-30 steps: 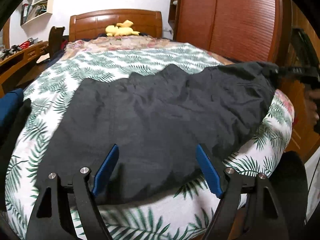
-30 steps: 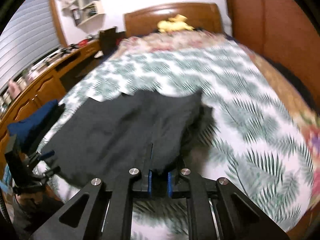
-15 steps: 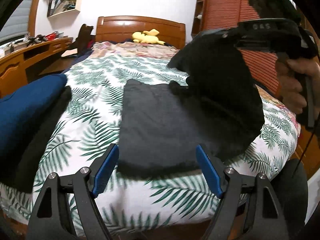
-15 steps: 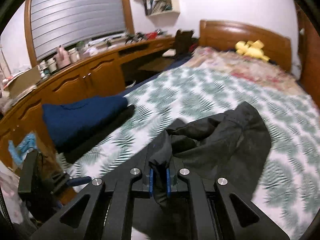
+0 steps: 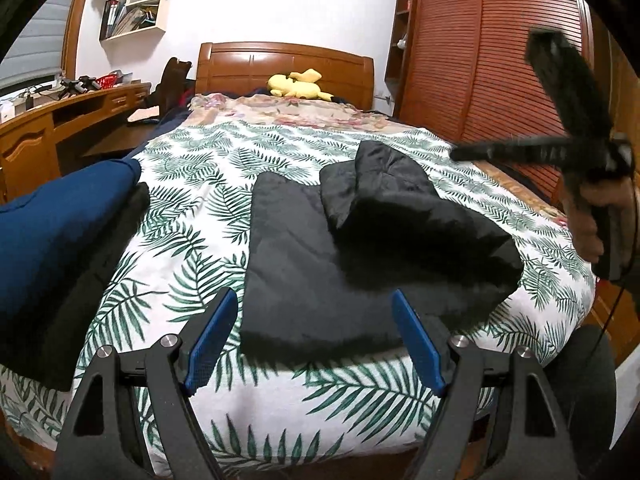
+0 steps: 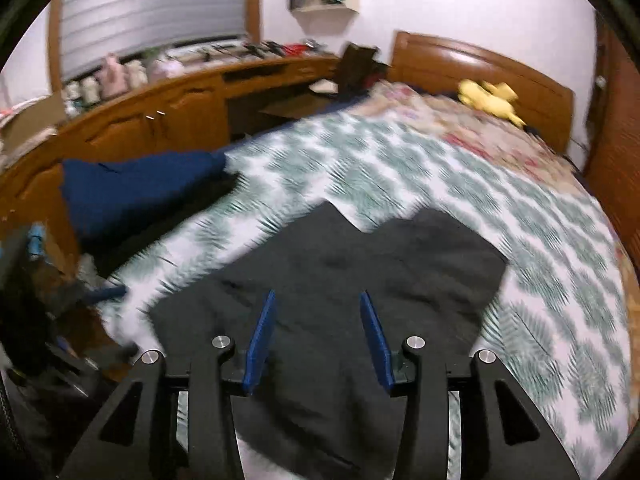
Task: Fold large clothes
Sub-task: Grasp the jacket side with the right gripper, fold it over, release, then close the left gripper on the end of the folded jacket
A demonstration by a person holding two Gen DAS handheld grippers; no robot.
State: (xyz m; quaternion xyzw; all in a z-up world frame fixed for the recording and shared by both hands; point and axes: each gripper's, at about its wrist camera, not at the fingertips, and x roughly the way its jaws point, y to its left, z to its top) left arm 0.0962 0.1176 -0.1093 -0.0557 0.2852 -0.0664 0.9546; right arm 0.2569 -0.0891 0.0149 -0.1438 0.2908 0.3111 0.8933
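Two claws hang over the foot of a bed [image 5: 280,412] covered in a white spread printed with green fern leaves. On that spread lies a black garment [image 5: 360,248], its right part turned over onto the rest in a rumpled, raised heap, its left part flat with a straight edge. The left claw [image 5: 316,340] stands wide apart, blue pads to either side of the garment's near hem, nothing gripped. The right claw [image 6: 318,338] is just opening: its jaws stand partly apart above the dark cloth, and no fabric is pinched between them, though the view is smeared by motion. In the left wrist view that same right claw appears at the far right, blurred, held in a hand [image 5: 592,220] above the bed's edge. A folded blue garment [image 5: 52,248] rests on a dark one at the left edge of the bed, well apart from the black piece. A yellow plush toy [image 5: 296,85] lies by the wooden headboard [image 5: 248,64]. A wooden tabletop [image 6: 224,68] with cluttered items runs along the left wall, and a slatted wardrobe [image 5: 496,60] stands to the right
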